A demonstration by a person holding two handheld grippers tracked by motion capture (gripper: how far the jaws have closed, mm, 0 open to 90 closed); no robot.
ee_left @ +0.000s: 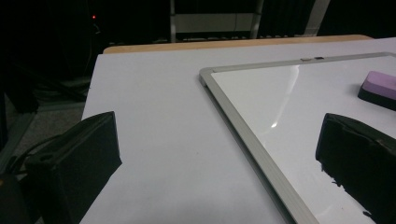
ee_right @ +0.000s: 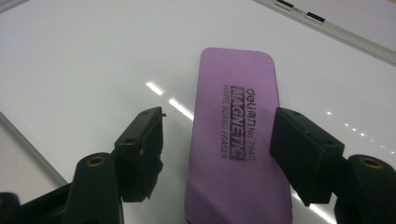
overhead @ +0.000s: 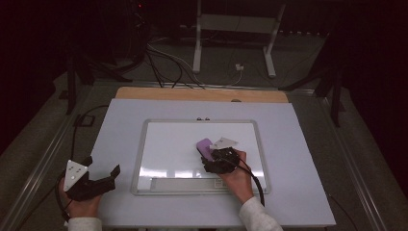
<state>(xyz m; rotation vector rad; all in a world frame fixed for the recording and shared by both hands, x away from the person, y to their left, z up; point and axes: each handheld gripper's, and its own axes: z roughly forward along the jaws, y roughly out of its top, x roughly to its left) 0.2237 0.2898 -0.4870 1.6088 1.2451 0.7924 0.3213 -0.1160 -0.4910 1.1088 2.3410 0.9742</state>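
A purple magnetic eraser (ee_right: 236, 140) lies flat on the whiteboard (ee_right: 84, 60), printed side up. My right gripper (ee_right: 219, 154) is open and straddles the eraser's near half, one jaw on each long side. There is a gap at the left jaw, and the right jaw is close against the edge. In the high view the eraser (overhead: 205, 145) sits mid-board just ahead of the right gripper (overhead: 211, 155). My left gripper (overhead: 102, 167) rests open on the table left of the whiteboard (overhead: 173, 144). In its own view the left gripper (ee_left: 217, 168) holds nothing, and the eraser (ee_left: 379, 86) lies far right.
The whiteboard's metal frame (ee_left: 243, 130) runs diagonally by the left gripper, and a pen tray (overhead: 183, 184) runs along its near edge. A wooden table edge (overhead: 202, 94) shows at the back. Beyond it on the floor are a stand's legs (overhead: 197, 48) and cables (overhead: 163, 62).
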